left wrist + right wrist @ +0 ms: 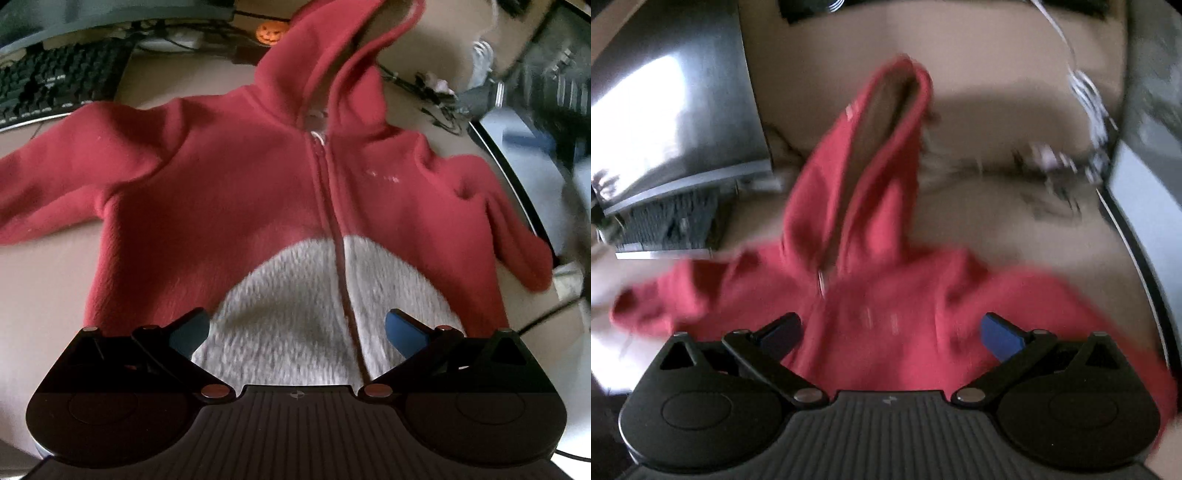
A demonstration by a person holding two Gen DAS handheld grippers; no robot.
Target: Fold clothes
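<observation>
Red fleece zip hoodie (236, 192) with a pale fuzzy belly panel lies spread flat, front up, on the beige table (44, 295).

Left gripper (297, 328) spread over the belly panel; right gripper (892, 330) spread over the chest, holding nothing. Sleeves splay outward, hood beyond. Whichever fold follows, pinch both fleece layers and keep the zip straight. Black keyboard (48, 77) lies beyond the sleeve.

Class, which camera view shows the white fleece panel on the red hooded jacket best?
The left wrist view: the white fleece panel fills the space just ahead of the open jaws, split by the zip. The right wrist view is blurred and shows only the red hooded jacket, not the panel.
</observation>
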